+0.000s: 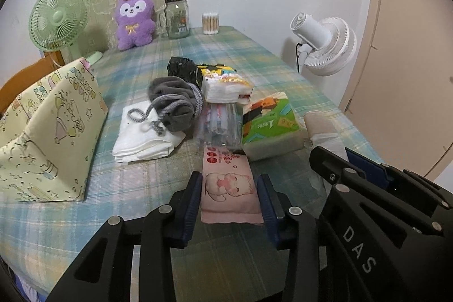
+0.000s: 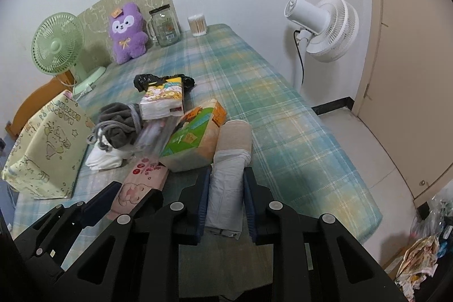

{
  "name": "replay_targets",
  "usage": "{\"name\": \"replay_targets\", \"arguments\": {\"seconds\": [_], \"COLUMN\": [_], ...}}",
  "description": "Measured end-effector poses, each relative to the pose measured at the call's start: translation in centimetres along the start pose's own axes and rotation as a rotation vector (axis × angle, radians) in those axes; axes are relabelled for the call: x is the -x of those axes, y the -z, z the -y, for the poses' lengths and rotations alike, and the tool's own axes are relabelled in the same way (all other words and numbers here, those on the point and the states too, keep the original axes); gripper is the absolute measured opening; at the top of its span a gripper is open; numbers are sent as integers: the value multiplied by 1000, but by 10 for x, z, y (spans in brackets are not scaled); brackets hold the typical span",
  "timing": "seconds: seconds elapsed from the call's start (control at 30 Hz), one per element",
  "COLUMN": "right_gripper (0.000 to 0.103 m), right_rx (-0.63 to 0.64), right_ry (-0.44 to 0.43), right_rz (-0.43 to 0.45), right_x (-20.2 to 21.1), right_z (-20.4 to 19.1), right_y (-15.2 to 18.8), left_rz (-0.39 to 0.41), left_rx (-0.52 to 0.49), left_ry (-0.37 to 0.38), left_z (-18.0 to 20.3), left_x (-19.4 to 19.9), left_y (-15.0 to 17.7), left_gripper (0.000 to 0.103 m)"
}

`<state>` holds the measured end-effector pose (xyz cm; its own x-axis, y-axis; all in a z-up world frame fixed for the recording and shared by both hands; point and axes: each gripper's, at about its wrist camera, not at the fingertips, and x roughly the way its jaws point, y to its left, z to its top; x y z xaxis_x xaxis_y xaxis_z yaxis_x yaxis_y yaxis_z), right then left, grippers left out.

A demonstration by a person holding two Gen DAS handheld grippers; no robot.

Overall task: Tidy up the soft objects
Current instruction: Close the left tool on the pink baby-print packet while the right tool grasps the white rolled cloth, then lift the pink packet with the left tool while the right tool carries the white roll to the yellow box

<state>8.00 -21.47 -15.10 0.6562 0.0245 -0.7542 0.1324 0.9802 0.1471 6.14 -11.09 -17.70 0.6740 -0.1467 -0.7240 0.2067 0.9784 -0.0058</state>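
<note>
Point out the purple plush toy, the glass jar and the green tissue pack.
purple plush toy [image 1: 135,19], left wrist view, on its belly bow.
glass jar [image 1: 177,19], left wrist view, on its clear front.
green tissue pack [image 2: 192,137], right wrist view, on its printed top.

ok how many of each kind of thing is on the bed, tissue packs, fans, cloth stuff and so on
tissue packs: 3 (pink, green, yellow)
fans on the bed: 1 (green fan)
cloth items: 3 (white towel, grey pouch, rolled cloth)
plush toys: 1
jars: 1
cotton swab tubs: 1
fabric bags: 1
black plastic bags: 1
clear packets: 1
total: 13
</note>
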Motion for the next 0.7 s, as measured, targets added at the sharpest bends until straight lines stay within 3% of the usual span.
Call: {"name": "replay_targets", "arguments": {"seconds": [0.7], "right_gripper": [26], "right_rx": [20], "right_ry": [-27], "right_rz": [102], "right_x": [48], "right_z": [-19], "right_y": [-15], "left_rz": [118], "left_rx": [21], "left_ry": [-21], "left_z": [-13], "left_x": [47], "left_y": [-15], "left_gripper": [39]}}
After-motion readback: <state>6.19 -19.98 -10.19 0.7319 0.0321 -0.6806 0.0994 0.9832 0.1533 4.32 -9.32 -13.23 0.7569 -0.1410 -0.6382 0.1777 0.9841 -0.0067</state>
